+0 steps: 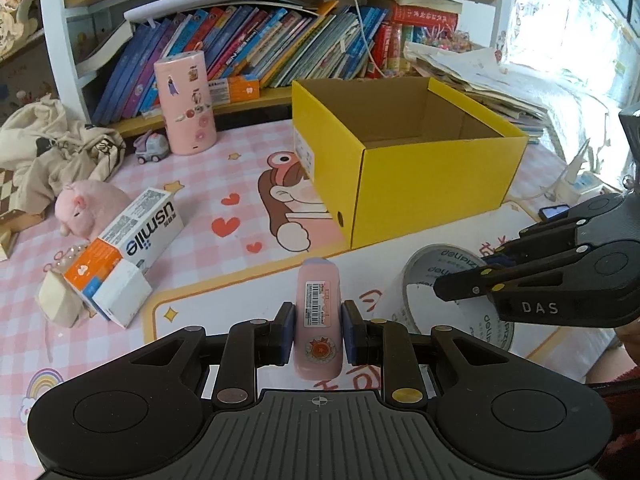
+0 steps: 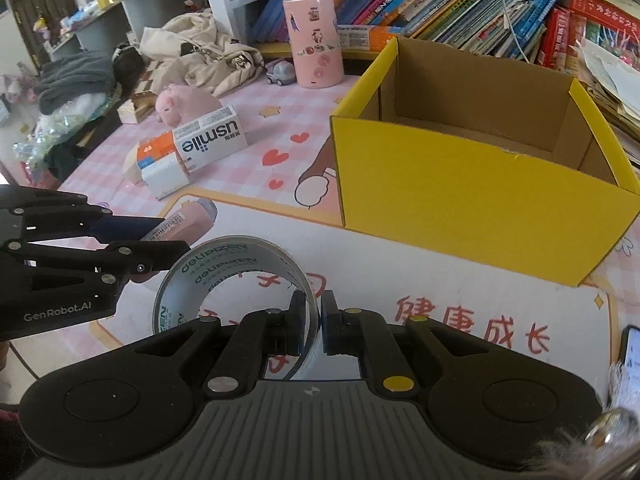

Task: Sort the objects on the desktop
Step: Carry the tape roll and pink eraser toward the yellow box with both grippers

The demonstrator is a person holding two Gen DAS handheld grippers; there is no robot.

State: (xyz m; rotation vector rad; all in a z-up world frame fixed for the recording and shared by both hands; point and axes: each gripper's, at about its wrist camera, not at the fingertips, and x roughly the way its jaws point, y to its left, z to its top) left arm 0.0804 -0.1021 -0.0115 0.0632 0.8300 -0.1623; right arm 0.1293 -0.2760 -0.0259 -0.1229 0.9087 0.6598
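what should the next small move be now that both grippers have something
Probably carry the pink bottle, shut in the left gripper, forward over the open yellow box and release it; the right gripper already pinches the tape roll and can follow.

yellow box (image 1: 436,184): matt cardboard, brown inside | tape roll (image 2: 240,276): glossy clear plastic | grippers: matt black plastic | pig toy (image 1: 88,206): plush

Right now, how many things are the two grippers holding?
2. The left gripper is shut on a pink bottle; the right gripper is pinching the wall of a tape roll. Both are in front of the yellow box.
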